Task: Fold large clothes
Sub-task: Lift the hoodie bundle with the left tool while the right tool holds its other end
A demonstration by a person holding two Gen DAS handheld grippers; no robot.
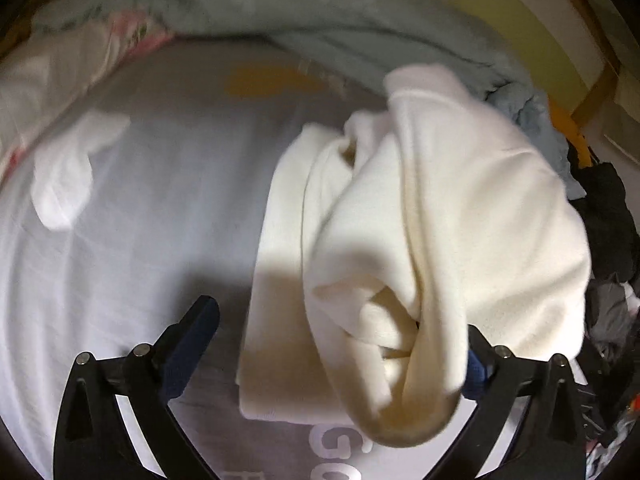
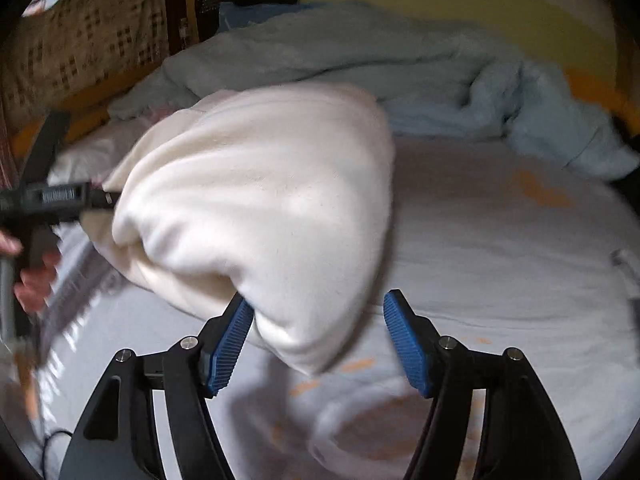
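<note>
Right wrist view, right hand-held gripper point(image 2: 318, 340) wide open, left pad touching cream garment point(image 2: 260, 200), left hand-held gripper point(image 1: 340, 344) spread wide.

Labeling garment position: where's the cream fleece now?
The cream fleece lies bunched on the grey bedsheet, right of centre in the left wrist view, in front of the pale blue blanket.

1. 1 cream garment point(image 1: 460, 216), bunched up.
2. 2 grippers: left gripper point(image 1: 340, 344), right gripper point(image 2: 318, 340).
3. 1 bed sheet point(image 1: 168, 208), grey-white w/ print.
4. 1 light-blue blanket point(image 2: 360, 52).
5. 1 sm. white cloth item point(image 1: 68, 176) on sheet.
6. 1 dark clothes pile point(image 1: 612, 240), count unclear.
</note>
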